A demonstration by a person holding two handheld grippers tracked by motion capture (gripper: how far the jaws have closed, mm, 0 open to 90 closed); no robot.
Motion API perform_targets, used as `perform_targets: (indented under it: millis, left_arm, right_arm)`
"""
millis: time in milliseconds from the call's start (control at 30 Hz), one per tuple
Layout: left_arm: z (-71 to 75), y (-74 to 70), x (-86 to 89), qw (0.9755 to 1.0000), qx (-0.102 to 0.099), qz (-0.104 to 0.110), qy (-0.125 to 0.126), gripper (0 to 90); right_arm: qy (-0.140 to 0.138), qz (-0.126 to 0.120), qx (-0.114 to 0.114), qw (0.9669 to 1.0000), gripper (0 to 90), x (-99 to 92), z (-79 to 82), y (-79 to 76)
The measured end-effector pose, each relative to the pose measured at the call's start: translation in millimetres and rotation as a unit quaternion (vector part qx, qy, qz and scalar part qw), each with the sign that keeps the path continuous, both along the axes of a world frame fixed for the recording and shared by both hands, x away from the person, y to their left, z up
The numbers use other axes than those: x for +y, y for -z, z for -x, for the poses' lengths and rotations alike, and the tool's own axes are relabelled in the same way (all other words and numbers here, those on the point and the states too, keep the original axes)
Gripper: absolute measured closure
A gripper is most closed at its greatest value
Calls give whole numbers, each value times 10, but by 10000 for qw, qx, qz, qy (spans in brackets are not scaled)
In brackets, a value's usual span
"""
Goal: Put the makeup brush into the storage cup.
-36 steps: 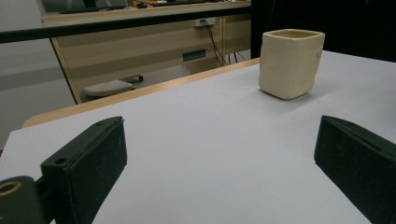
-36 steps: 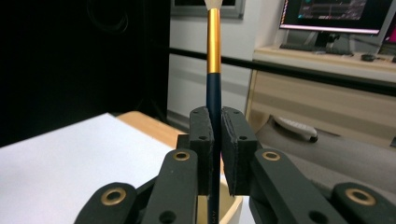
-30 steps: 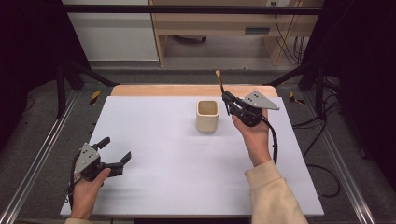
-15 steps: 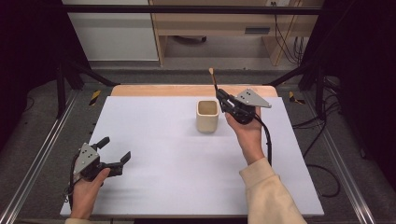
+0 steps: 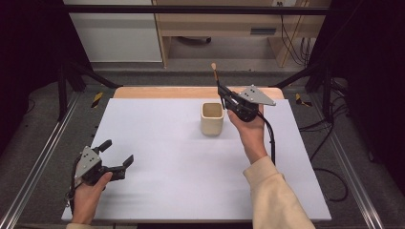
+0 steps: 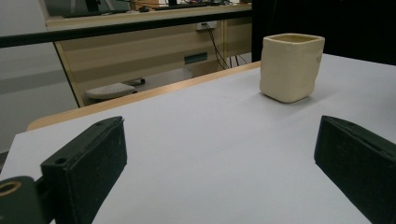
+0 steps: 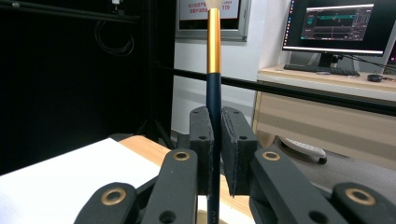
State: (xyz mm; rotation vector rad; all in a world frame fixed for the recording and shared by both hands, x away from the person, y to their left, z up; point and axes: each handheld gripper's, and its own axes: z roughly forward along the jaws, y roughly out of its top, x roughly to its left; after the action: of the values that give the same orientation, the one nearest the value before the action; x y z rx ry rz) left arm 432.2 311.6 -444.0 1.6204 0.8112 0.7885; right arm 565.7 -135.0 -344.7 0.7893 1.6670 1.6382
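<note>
Two hand-held grippers over a white table, one holding a brush beside a cream cup.

The right gripper [image 5: 224, 95] is clenched on an upright brush [image 7: 214, 70], just beside the cup [image 5: 212, 119]. The left gripper [image 5: 117, 153], jaws spread and empty, sits near the table's [image 5: 157, 143] front-left corner.

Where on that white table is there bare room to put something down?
Most of the white table is bare: the wide stretch between the left gripper and the cream cup. It is crowded beside the cup, where the right gripper holds a brush.

Even overhead light, soft faint shadows, dark surroundings, slightly soft focus.
</note>
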Motion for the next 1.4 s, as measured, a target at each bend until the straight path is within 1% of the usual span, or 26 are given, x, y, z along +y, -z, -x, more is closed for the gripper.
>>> perform_targets:
  millis: [100, 133, 200, 233, 367, 400, 433, 500, 567, 700, 733, 800, 933, 967, 1000, 1033, 1200, 1333, 1367, 1400]
  left_arm:
    - [-2, 1, 5, 10000, 1, 7, -3, 18]
    - [-3, 1, 6, 10000, 4, 8, -3, 18]
    - [-3, 1, 7, 10000, 1, 16, -5, 18]
    - [-3, 1, 7, 10000, 0, 16, -4, 18]
    - [-2, 1, 5, 10000, 4, 12, -1, 18]
    - [-3, 1, 5, 10000, 4, 12, 0, 18]
    - [-3, 1, 5, 10000, 4, 9, 4, 18]
    - [-3, 2, 6, 10000, 6, 13, 2, 18]
    - [-4, 2, 6, 10000, 7, 13, -1, 18]
    - [-4, 2, 5, 10000, 6, 11, 1, 18]
    - [-5, 3, 4, 10000, 8, 8, 3, 18]
    - [-6, 3, 3, 10000, 7, 10, 4, 18]
    - [-5, 2, 7, 10000, 9, 12, -1, 18]
    - [-4, 1, 9, 10000, 6, 12, -3, 18]
    - [-4, 0, 10, 10000, 1, 19, -4, 18]
    - [-3, 0, 10, 10000, 1, 22, -4, 18]
    - [-4, 2, 10, 10000, 6, 24, -4, 18]
    - [-6, 4, 11, 10000, 13, 26, -3, 18]
    - [-7, 5, 10, 10000, 17, 30, -2, 18]
    - [-8, 6, 10, 10000, 21, 31, 0, 18]
  right_arm:
    - [1, -52, 11, 10000, 835, 6, -38, 25]
    - [-5, -94, 47, 9999, 835, 11, -44, 33]
    - [-19, -142, 31, 9999, 835, 11, -66, 54]
    - [-28, -238, 62, 9997, 835, 16, -70, 61]
    - [-34, -334, 75, 9994, 835, 27, -91, 84]
    - [-34, -297, 53, 9995, 835, 26, -96, 90]
    - [-26, -348, 87, 9994, 835, 35, -93, 91]
    - [-10, -309, 13, 9995, 835, 33, -103, 102]
    - [-5, -325, 2, 9995, 835, 34, -107, 105]
    - [38, -368, 59, 9993, 835, 56, -118, 124]
    - [40, -286, 61, 9996, 835, 68, -126, 137]
    - [45, -210, 25, 9998, 835, 98, -136, 160]
    - [38, -269, 21, 9996, 835, 136, -146, 181]
    - [-2, -253, -35, 9997, 835, 138, -150, 189]
    - [-27, -285, -22, 9996, 835, 153, -143, 194]
    - [-47, -268, -88, 9996, 835, 159, -144, 204]
    - [-91, -344, -93, 9993, 835, 167, -134, 235]
    - [-88, -339, -153, 9993, 835, 160, -144, 241]
    - [-82, -350, -126, 9993, 835, 161, -140, 241]
    - [-88, -320, -149, 9993, 835, 158, -143, 244]
